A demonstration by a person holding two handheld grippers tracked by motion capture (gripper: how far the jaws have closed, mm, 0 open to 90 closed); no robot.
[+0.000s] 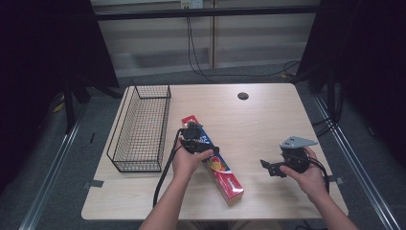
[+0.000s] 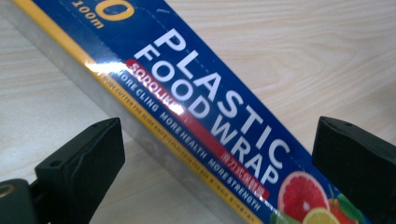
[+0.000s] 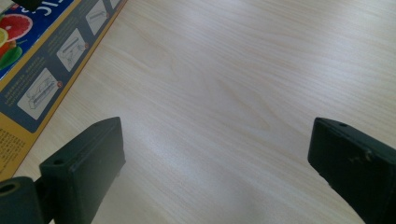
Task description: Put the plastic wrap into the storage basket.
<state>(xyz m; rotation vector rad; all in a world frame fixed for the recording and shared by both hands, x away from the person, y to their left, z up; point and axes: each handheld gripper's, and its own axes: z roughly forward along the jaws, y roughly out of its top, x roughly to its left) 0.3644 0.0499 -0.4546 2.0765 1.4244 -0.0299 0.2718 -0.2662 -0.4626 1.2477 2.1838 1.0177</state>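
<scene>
Your left hand-held gripper (image 1: 205, 152) hangs jaws apart straddling the plastic wrap box (image 2: 219, 126), lined up to clamp; right hand-held gripper (image 1: 269, 167) waits apart over bare surface (image 3: 243, 84), clear of it

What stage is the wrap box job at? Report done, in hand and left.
Done: nothing visibly; the wire basket holds nothing. In hand: the left claw is open, jaws either side of the plastic food wrap box, which lies flat on the table. The right claw is open over bare wood. Left: closing, lifting, probably moving the box to the basket.
</scene>
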